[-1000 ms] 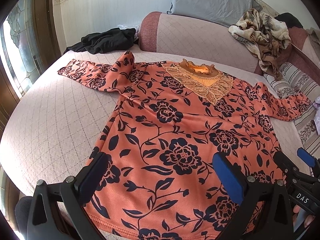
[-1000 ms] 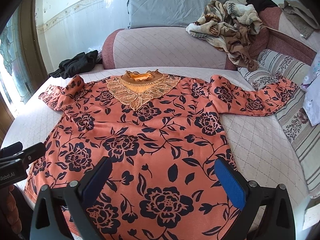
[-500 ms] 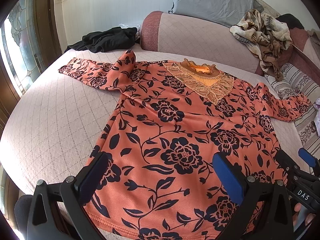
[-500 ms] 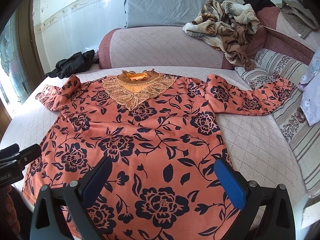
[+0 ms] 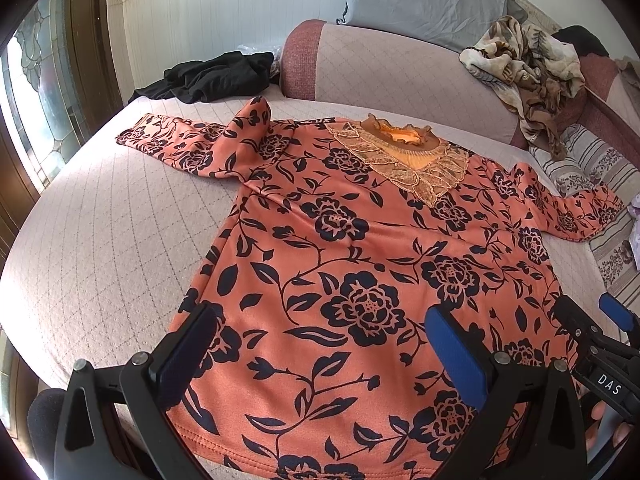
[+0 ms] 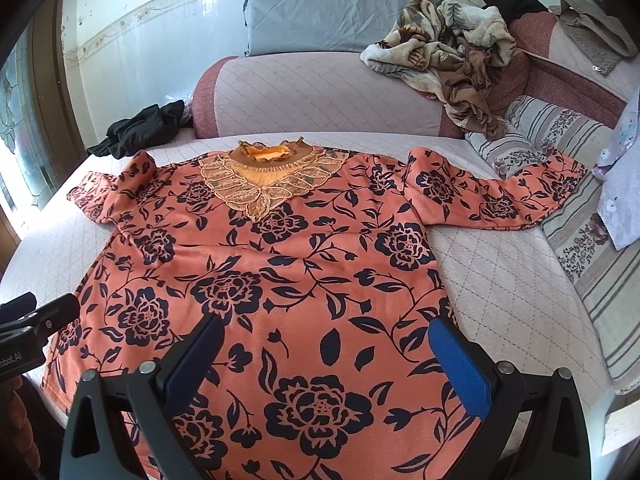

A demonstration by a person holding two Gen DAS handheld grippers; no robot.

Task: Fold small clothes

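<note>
An orange long-sleeved top with dark flowers (image 5: 360, 264) lies spread flat on the pink quilted bed, front up, lace collar (image 5: 404, 156) at the far side and both sleeves stretched out. It also shows in the right wrist view (image 6: 280, 280). My left gripper (image 5: 320, 344) is open and empty, hovering over the hem's left part. My right gripper (image 6: 328, 356) is open and empty over the hem's right part. The right gripper also shows at the right edge of the left wrist view (image 5: 592, 332).
A black garment (image 5: 212, 76) lies at the bed's far left corner. A brown patterned blanket (image 6: 448, 52) is heaped on the padded headboard (image 6: 320, 96), under a grey pillow (image 6: 328, 8). A striped pillow (image 6: 560, 136) lies right. A window is at left.
Both grippers have drifted slightly, so the top sits a little differently in each view. Both stay open and empty. The top has not moved.
</note>
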